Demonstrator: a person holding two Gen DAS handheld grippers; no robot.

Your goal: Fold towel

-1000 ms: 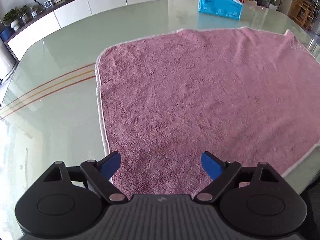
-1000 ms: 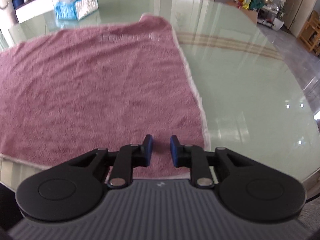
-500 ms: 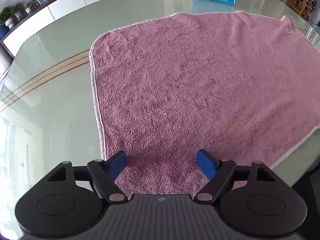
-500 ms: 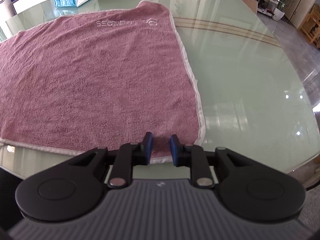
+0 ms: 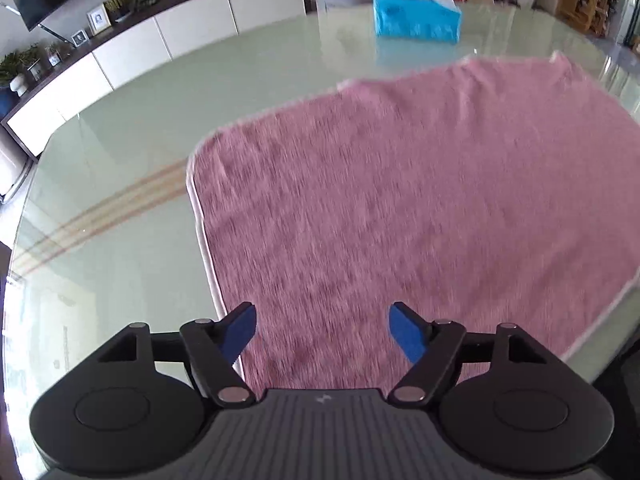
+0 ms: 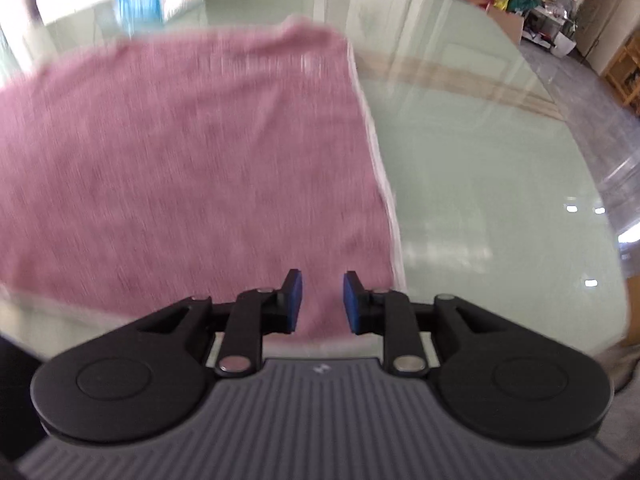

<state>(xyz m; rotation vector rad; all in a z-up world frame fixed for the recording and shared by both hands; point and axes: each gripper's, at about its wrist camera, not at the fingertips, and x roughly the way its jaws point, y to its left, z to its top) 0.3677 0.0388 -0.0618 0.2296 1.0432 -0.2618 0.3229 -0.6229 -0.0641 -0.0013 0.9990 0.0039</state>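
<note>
Lying spread flat on a pale green glass table (image 5: 168,128), a pink terry towel (image 5: 420,208) with a thin white hem, covering most of the near right part of the tabletop in the left wrist view. Showing a rounded far left corner and a slightly lifted far right corner. Reaching almost to the table's near rim along its near edge.

Hovering over the towel's near left edge, the left gripper (image 5: 322,326), jaws spread wide, blue pads well apart, nothing between them but the towel surface below. Sitting right over the white hem, the left pad; over pink cloth, the right pad. Not possible to tell whether the fingertips are touching the fabric.

Hovering at the towel's near right corner (image 6: 360,280), the right gripper (image 6: 322,300), jaws standing narrowly parted, a small gap showing pink cloth between the blue pads (image 6: 294,300). Not pinching anything that can be made out; contact with the cloth unclear through the motion blur.

Standing well beyond the towel's far edge, a blue tissue box (image 5: 416,14). Running across the bare glass left of the towel, faint tan stripes (image 5: 120,208). Lining the far wall, a white sideboard (image 5: 160,44) with picture frames and small plants on top.
</note>
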